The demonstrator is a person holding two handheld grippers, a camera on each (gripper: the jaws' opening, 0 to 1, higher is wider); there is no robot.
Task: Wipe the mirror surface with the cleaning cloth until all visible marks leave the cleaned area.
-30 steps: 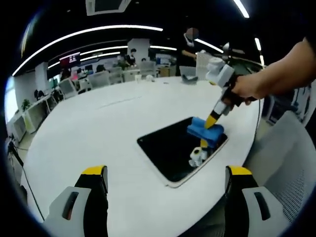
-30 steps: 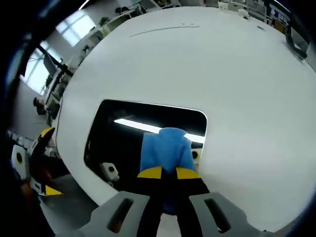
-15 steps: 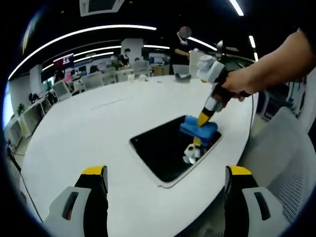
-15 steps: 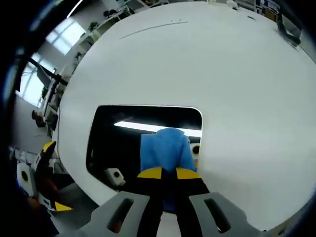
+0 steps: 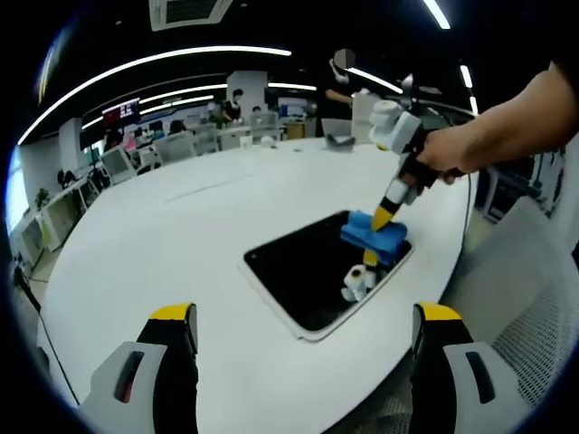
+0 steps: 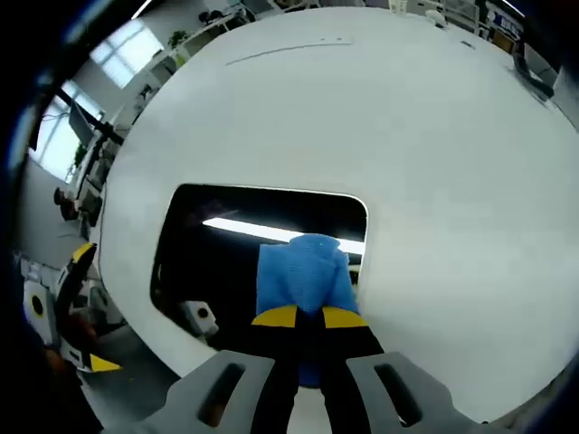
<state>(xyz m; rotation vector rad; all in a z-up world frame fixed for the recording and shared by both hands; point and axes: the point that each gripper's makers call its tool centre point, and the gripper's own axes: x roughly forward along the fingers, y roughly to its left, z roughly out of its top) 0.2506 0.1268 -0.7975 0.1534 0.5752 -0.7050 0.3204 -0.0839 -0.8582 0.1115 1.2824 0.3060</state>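
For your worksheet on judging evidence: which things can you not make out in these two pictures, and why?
- Marks on the mirror: too small in the left gripper view.
- Mirror under the blue cloth: covered in the right gripper view.
- Cloth's near end: hidden by the right gripper and its jaws.
- Background people: tiny, blurred.

left gripper (image 5: 303, 362): grey jaws, yellow tips | right gripper (image 6: 308, 318): grey body, black jaws, yellow tips

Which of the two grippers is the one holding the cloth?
The right gripper: shut on the blue cloth, on the mirror. The left gripper is open.
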